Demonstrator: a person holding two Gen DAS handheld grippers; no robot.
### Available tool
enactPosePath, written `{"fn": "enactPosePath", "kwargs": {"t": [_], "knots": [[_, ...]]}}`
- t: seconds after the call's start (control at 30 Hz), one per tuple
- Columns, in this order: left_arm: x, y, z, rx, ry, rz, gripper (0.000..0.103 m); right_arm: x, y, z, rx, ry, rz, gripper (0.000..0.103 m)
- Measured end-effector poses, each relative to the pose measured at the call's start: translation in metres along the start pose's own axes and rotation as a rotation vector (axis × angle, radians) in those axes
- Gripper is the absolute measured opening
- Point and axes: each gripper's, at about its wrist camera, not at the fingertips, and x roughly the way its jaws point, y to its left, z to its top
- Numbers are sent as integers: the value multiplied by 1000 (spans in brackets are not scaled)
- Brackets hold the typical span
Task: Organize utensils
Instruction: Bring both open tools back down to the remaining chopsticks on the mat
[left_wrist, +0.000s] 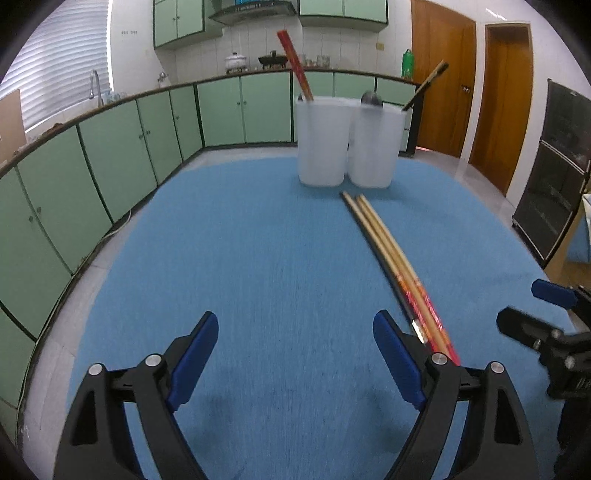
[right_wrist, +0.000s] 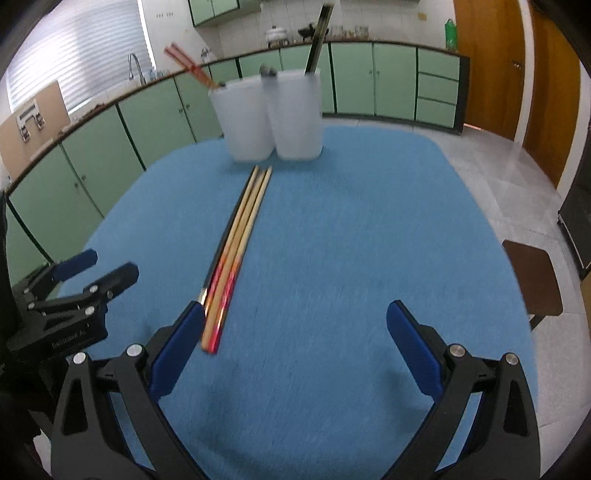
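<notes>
A bundle of chopsticks (left_wrist: 391, 254) (right_wrist: 240, 240), pale wood with red ends plus a dark one, lies lengthwise on the blue tablecloth (left_wrist: 240, 258) (right_wrist: 351, 240). Beyond their far tips stand two translucent white containers side by side (left_wrist: 347, 144) (right_wrist: 269, 118). The left one holds red chopsticks (left_wrist: 295, 62). The right one holds a spoon (left_wrist: 371, 98) and a dark chopstick (left_wrist: 424, 86). My left gripper (left_wrist: 295, 328) (right_wrist: 110, 263) is open and empty, the bundle's near end just outside its right finger. My right gripper (right_wrist: 295, 317) (left_wrist: 522, 304) is open and empty too, its left finger beside that end.
Green cabinets (left_wrist: 110, 166) run along the left and back walls, with a sink tap (left_wrist: 96, 86). Wooden doors (left_wrist: 443, 92) are at the back right. A dark glass-fronted cabinet (left_wrist: 554, 166) and a brown stool (right_wrist: 532, 280) stand right of the table.
</notes>
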Motion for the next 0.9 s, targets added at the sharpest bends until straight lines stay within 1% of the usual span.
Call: {"fn": "enactPosePath", "kwargs": {"t": [0.2,0.4,0.43,0.6,0.9], "knots": [[5,3,-11,-5,26,5,84,9,14,-17,-43,55,-3,95],[5,5,-13,-18,35,6,85,12,22,-20,-84,62,-21,95],[5,5,-13,-19,35,6,85,13,23,-18,-88,61,-24,95],[7,6,-13,-25,44,8,85,18,25,-18,-100,70,-35,84],[14,3,-11,-20,63,8,85,26,29,-17,-118,80,-77,80]]}}
